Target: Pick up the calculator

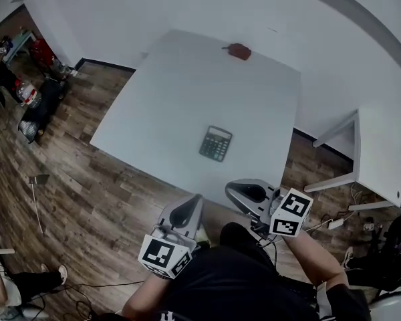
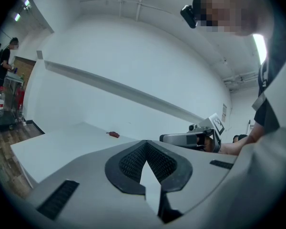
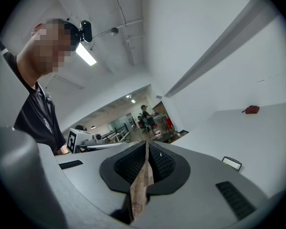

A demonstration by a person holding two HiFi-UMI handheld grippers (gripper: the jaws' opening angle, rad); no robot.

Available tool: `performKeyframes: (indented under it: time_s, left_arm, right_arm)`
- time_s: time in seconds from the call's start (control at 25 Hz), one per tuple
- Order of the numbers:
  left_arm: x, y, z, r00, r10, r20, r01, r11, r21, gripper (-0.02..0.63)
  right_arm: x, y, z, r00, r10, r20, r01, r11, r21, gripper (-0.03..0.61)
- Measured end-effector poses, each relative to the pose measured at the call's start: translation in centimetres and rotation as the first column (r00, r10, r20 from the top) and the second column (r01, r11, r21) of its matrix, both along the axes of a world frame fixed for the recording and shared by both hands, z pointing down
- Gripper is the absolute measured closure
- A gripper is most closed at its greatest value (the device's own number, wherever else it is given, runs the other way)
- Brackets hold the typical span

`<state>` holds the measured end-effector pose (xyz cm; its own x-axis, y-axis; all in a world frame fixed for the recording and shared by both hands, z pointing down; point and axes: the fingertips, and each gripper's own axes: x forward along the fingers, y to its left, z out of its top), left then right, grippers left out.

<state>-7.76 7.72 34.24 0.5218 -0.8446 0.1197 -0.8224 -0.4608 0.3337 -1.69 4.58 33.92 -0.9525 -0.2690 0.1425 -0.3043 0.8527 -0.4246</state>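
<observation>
While the calculator (image 1: 216, 143) lies on the table (image 1: 187, 85) | left gripper (image 1: 199, 200) clenched empty, level | right gripper (image 1: 229, 190) likewise

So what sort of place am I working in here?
Probably an office or lab workroom: a plain white table with a calculator, wood-look floor, and a second white desk beside it.

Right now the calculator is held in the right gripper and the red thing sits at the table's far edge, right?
No. The calculator lies flat on the table, untouched, ahead of the right gripper, whose jaws are shut on nothing; the head view shows this. The red thing does sit at the table's far edge.
</observation>
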Motion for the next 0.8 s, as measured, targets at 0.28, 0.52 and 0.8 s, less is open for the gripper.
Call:
performKeyframes:
  time_s: [0.28, 0.52, 0.8]
  left_arm:
    - [-0.9, -3.9, 1.0, 1.000, 0.018, -0.015, -0.018, 1.000, -0.013, 0.607]
    - [-1.2, -7.8, 2.7, 1.000, 0.011, 0.004, -0.011, 0.998, -0.058, 0.607]
    - [-1.4, -11.3, 5.0, 0.999, -0.027, 0.017, 0.029, 0.989, -0.145, 0.607]
  right_arm:
    - [0.0, -5.9, 1.7, 1.000, 0.014, -0.023, -0.015, 0.999, -0.036, 0.565]
    - [0.7, -12.4, 5.7, 0.998, -0.014, -0.067, 0.008, 0.996, -0.093, 0.565]
    - [1.7, -20.3, 14.0, 0.995, -0.038, -0.095, 0.019, 0.981, -0.194, 0.541]
